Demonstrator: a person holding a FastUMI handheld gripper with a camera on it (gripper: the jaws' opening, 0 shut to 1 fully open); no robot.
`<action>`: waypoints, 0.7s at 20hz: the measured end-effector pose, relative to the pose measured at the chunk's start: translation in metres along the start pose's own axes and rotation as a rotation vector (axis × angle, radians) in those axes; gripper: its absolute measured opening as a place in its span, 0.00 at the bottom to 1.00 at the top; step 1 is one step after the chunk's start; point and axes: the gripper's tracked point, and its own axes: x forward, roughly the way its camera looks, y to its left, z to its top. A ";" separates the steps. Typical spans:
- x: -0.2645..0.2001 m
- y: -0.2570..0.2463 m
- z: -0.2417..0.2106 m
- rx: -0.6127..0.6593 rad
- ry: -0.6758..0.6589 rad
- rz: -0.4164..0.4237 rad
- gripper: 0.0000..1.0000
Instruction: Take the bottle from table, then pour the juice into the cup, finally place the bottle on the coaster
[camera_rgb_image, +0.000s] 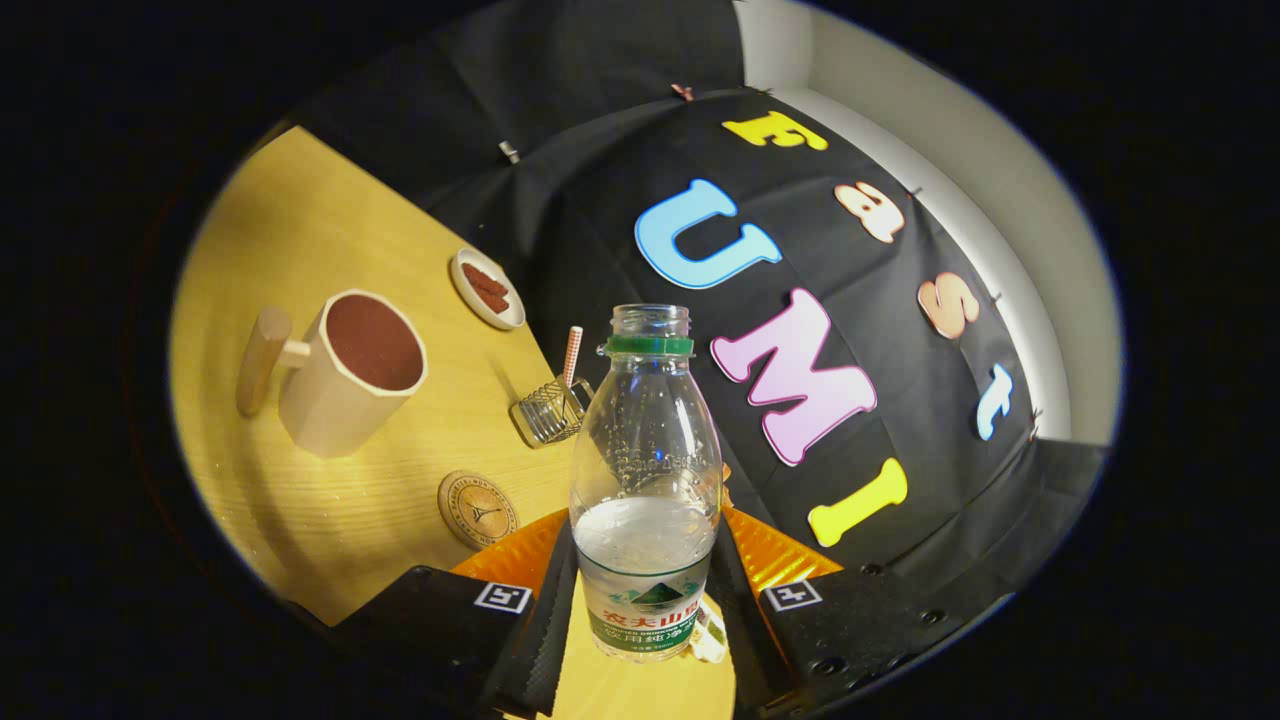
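A: One bottle (645, 480), clear, cap off, partly filled, is sitting between the two fingers of the gripper (643, 610). Both black pads are pressing on its lower body at the label, one on each side, so the tool is clamped on it. Whether the bottle's base is touching the table (300, 230) is hidden by the fingers.

B: Logging that. What is lying beyond the fingers?

A: One cup (350, 370), beige with a wooden handle and a dark inside, is standing ahead and well to the left of the fingers. One round coaster (478, 508) is lying just ahead of the left finger, nearer than the cup. One small wire rack (548, 412) with one striped straw (571, 356) is standing just beyond the bottle on its left. One small dish (487, 288) holding something reddish brown is sitting farthest out.

B: Handling note for the step in hand?

A: By my reading, the bottle is being carried toward the cup. The neck is open, so I am advising keeping it upright while travelling left, bringing the mouth over the cup's rim, then tilting slowly. The grip is sitting low, so the top may be swinging; a firm squeeze is helping.
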 end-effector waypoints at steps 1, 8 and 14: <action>0.001 0.004 0.002 -0.040 -0.002 0.014 0.69; 0.011 0.016 0.012 -0.282 -0.017 0.066 0.69; 0.018 0.024 0.020 -0.427 -0.045 0.097 0.69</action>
